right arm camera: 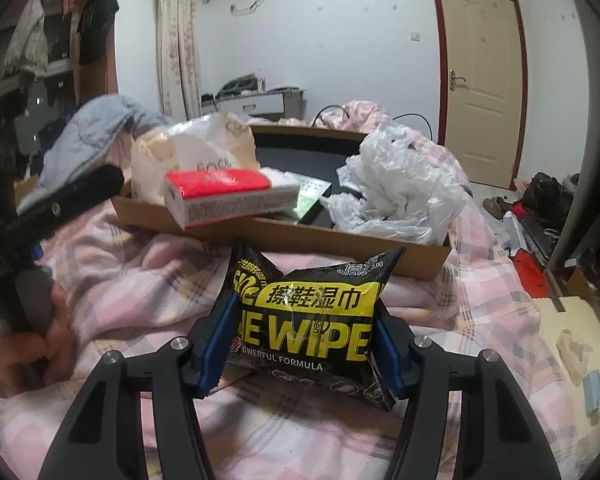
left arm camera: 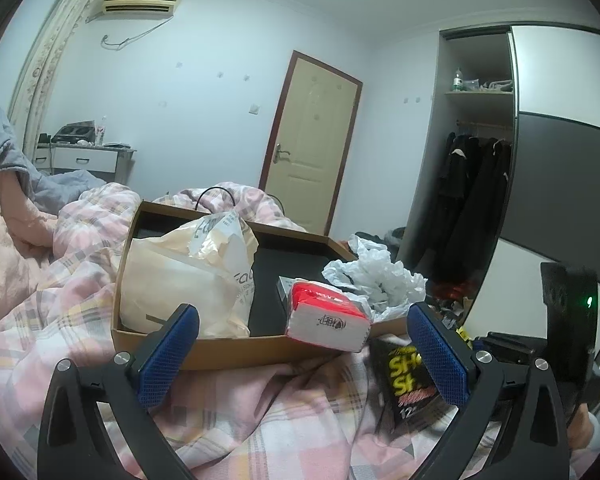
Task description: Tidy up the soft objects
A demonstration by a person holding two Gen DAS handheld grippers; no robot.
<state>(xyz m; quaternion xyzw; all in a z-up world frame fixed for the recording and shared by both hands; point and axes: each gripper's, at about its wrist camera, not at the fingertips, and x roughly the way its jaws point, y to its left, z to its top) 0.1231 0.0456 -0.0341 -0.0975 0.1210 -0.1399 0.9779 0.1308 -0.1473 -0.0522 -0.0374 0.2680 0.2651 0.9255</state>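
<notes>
The right claw (right arm camera: 300, 344) has its two blue pads pressed on the sides of a black and yellow pack of shoe wipes (right arm camera: 306, 320). The pack bulges up between the pads, so the claw is squeezing it. The pack sits just above the pink checked blanket (right arm camera: 140, 280) on the bed, right in front of a flat brown cardboard box (right arm camera: 340, 242).

The left claw (left arm camera: 302, 354) is wide apart and has nothing in it. It hangs over the same blanket, close to the front wall of the box. From its camera the pack of wipes shows low on the right, partly behind the right blue pad (left arm camera: 438, 356).

Inside the box are soft things. A cream paper bag (left arm camera: 180, 280) fills the left side. A red and white pack of tissues (left arm camera: 326, 320) leans over the front edge of the box. A crumpled white plastic bag (left arm camera: 380, 276) lies at the right side and spills over the rim. The floor of the box is black.

In the right camera, a person's hand (right arm camera: 28, 344) at the far left grips the handle of the left claw.

Farther away there is a grey cloth (right arm camera: 96, 132) on the bed, a cream door (left arm camera: 314, 148), an air conditioner (left arm camera: 140, 0) high on the wall, and a wardrobe (left arm camera: 476, 160) with dark coats hanging inside.
</notes>
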